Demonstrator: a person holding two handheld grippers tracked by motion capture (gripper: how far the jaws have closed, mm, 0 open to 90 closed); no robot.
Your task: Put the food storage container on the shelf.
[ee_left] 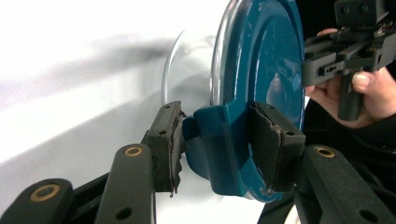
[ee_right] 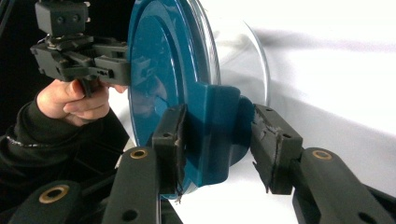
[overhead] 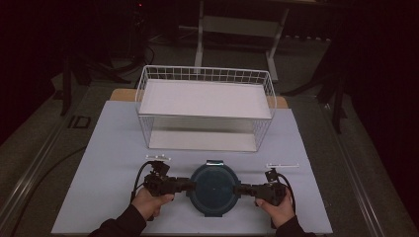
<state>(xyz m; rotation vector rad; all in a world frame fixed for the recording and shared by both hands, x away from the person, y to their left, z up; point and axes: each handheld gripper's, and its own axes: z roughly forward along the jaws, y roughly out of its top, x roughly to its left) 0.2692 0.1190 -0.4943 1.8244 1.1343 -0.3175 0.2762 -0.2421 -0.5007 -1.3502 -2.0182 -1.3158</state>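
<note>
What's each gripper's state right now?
Left gripper: shut on the lid clip of the container.
Right gripper: jaws around the opposite clip, not clamped.

Black hand-held gripper (ee_left: pixel 219 140), brass rivets, black sleeves (overhead: pixel 121 224)

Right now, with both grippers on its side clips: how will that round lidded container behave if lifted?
The container looks rigid: teal lid, clear bowl, likely glass, so probably heavy for its size and breakable. The left gripper pinches a clip; the right gripper has one pad apart from its clip, so its hold may slip. Hinged clips could unlatch under load.
</note>
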